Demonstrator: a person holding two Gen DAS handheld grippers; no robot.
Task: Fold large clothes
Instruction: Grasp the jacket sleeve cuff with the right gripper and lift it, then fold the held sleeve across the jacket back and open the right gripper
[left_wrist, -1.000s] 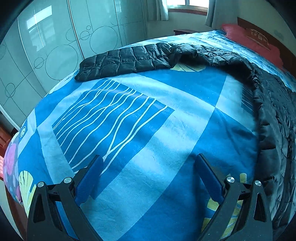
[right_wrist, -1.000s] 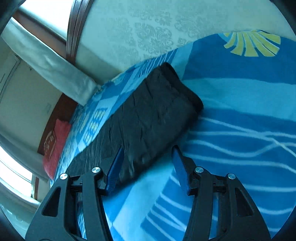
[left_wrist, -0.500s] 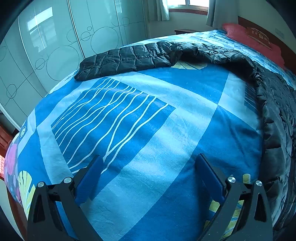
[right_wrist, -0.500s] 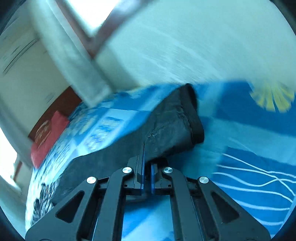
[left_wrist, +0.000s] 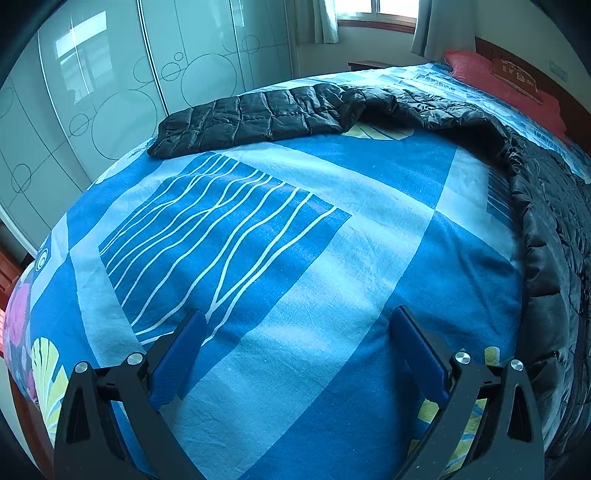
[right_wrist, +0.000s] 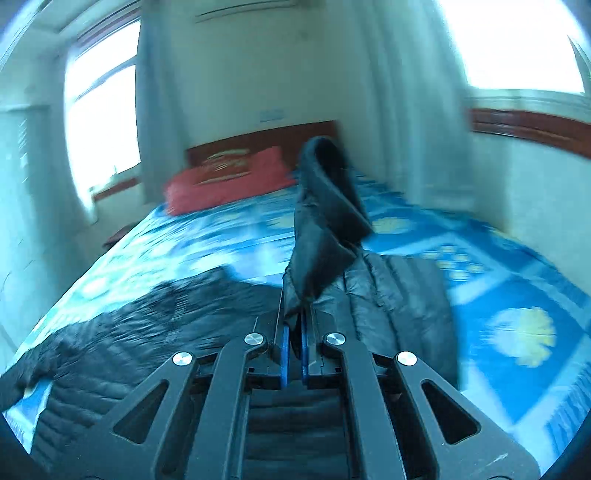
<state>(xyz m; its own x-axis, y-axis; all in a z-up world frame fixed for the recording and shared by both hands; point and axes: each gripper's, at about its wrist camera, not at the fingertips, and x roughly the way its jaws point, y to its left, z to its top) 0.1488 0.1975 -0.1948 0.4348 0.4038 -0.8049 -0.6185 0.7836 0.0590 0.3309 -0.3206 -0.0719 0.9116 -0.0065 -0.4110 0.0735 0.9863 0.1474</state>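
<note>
While the right gripper (right_wrist: 293, 317) was clamped shut on a sleeve (right_wrist: 325, 221) of the black down jacket (left_wrist: 546, 221), lifted above the coat body lying lengthwise on the bed (left_wrist: 295, 258), the left gripper (left_wrist: 295, 343) stood wide open and empty, well apart from the other sleeve (left_wrist: 251, 118).

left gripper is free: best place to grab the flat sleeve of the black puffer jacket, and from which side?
Take the sleeve at its cuff end, probably coming in from the bare blue sheet side. It lies flat and stretched out toward the wardrobe, so the open left gripper can pinch the free edge.
</note>
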